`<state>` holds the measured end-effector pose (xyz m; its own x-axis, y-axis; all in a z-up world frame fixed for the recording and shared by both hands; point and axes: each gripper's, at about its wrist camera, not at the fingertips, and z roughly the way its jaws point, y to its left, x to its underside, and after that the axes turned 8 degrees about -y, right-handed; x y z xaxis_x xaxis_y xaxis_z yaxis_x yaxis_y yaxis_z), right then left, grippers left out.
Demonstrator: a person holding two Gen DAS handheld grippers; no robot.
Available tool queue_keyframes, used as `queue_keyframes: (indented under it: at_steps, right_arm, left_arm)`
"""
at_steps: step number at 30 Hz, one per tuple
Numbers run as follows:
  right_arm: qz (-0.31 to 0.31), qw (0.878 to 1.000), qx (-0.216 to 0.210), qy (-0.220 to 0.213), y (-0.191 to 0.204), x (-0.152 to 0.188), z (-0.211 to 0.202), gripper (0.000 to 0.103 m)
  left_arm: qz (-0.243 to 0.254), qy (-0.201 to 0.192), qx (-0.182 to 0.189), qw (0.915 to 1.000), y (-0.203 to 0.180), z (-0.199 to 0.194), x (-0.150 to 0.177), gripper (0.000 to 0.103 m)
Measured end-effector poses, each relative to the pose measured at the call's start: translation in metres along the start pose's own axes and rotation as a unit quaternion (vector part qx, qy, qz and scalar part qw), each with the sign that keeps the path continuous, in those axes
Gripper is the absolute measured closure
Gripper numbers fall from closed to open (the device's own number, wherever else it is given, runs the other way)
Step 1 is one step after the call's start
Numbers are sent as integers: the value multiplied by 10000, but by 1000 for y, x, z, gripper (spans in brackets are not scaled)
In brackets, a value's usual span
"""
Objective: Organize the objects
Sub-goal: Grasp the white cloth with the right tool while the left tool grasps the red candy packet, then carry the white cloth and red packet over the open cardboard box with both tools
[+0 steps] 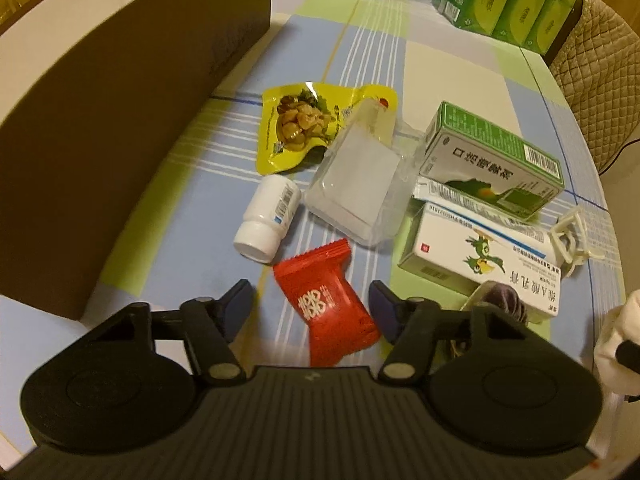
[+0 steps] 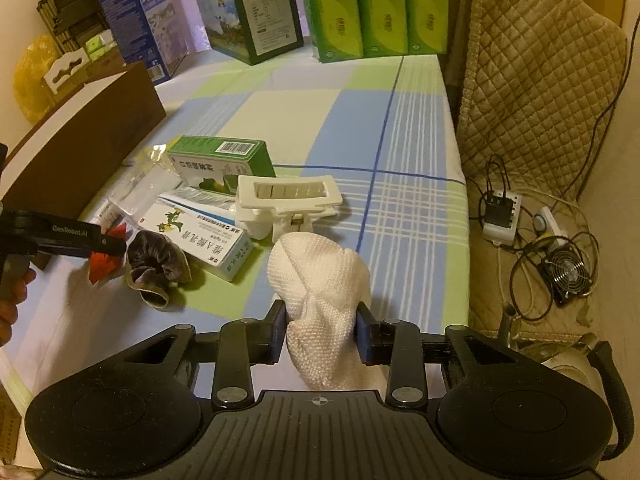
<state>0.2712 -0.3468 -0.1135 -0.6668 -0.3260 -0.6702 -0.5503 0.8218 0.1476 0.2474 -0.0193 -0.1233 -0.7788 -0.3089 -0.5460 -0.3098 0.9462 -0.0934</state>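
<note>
My left gripper [image 1: 312, 306] is open, its blue pads on either side of a red candy packet [image 1: 326, 306] lying on the checked tablecloth [image 1: 452, 72]. Beyond it lie a white pill bottle [image 1: 269, 218] on its side, a yellow snack pouch [image 1: 298, 126], a clear plastic box [image 1: 356, 188], a green medicine box [image 1: 492, 160] and a white box with a parrot print [image 1: 480, 256]. My right gripper [image 2: 322, 334] is shut on a white knitted cloth [image 2: 320, 280]. A dark scrunchie [image 2: 158, 266] and a white plastic clip [image 2: 286, 200] lie ahead of it.
A brown open box [image 1: 120, 120] stands along the left. Green tissue packs [image 2: 376, 8] and printed cartons [image 2: 256, 12] stand at the far edge. A quilted chair [image 2: 536, 80] and cables with a small fan [image 2: 568, 272] are beyond the table's right edge.
</note>
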Motion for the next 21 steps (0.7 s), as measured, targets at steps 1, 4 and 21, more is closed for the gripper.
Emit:
queue_keyframes:
  at_steps: [1, 4, 21]
  right_arm:
    - [9, 10000, -2, 3, -1, 0, -1, 71]
    - [16, 10000, -39, -3, -1, 0, -2, 71]
    - [128, 9983, -519, -218, 41, -14, -17, 71]
  left_arm:
    - [58, -24, -13, 10000, -1, -1, 1, 49]
    - [157, -69, -38, 9998, -1, -4, 4, 66]
    - [235, -360, 491, 9979, 28, -75, 13, 79]
